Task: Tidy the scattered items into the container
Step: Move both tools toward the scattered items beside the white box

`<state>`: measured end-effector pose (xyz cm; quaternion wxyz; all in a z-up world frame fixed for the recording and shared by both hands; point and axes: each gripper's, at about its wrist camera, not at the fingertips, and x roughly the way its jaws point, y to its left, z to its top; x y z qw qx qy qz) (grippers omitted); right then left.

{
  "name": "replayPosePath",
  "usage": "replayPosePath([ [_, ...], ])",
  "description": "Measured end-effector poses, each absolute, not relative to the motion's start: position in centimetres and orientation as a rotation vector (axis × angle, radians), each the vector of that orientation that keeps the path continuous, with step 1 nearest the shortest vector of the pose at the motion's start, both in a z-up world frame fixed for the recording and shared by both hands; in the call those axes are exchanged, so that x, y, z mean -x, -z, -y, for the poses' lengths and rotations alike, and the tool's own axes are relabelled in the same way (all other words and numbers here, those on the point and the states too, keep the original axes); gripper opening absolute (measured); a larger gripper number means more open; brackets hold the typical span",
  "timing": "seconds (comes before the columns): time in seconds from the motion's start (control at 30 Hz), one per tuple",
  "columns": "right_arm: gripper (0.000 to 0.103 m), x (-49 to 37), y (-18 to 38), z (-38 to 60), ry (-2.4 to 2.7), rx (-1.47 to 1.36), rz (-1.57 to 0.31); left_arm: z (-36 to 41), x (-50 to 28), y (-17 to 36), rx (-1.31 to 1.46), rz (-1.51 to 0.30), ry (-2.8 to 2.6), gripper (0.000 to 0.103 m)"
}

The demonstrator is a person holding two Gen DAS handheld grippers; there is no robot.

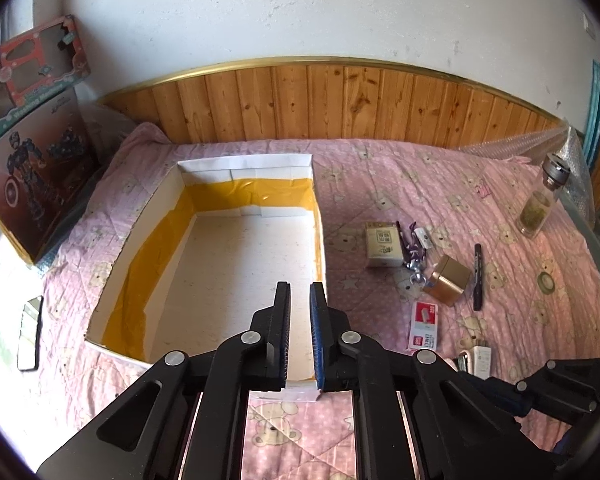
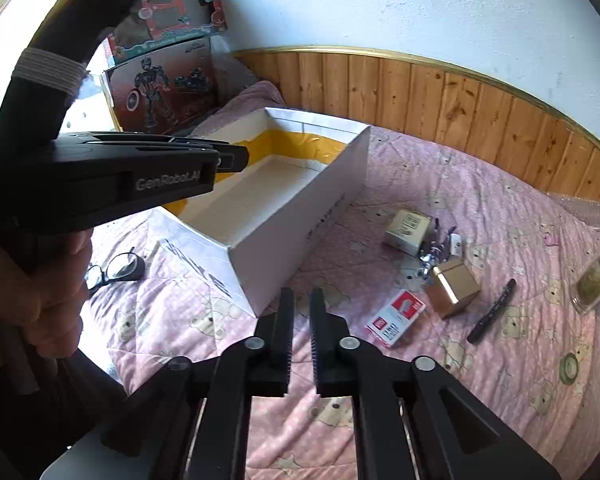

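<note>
An open white box (image 1: 244, 168) lined with yellow tape lies on the pink bed cover, nothing inside it. My left gripper (image 1: 300, 292) hangs over its near right corner, shut and holding nothing. Right of the box are scattered a cream carton (image 1: 384, 249), a purple and silver keychain (image 1: 412, 246), a gold box (image 1: 448, 280), a black marker (image 1: 478, 276), a red and white packet (image 1: 425, 325) and a white plug (image 1: 480, 360). My right gripper (image 2: 302, 296) hovers shut and bare over the cover by the box's near corner (image 2: 256, 280), left of the packet (image 2: 396, 316).
A glass bottle (image 1: 542, 204) stands at the far right. Black glasses (image 2: 116, 270) lie left of the box, near a hand (image 2: 40, 280) holding the left gripper. Toy boxes (image 1: 32, 184) lean at the left. Wood panelling (image 1: 340, 100) backs the bed. A dark flat slab (image 1: 30, 332) lies at the left edge.
</note>
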<state>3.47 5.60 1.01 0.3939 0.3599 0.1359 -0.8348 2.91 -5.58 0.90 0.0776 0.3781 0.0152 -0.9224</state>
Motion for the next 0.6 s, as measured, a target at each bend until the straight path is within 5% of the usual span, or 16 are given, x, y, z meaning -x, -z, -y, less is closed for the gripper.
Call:
replayPosePath([
  [0.53,0.002,-2.6,-0.7,-6.0,2.124,-0.929,-0.301,6.3,-2.4,-1.3,-1.117,-0.086,2.771,0.007],
  [0.6,0.008,-2.1,-0.5,-6.4,2.146,-0.942,-0.290,6.2,-2.4,-1.4,-1.113,-0.090,2.778,0.024],
])
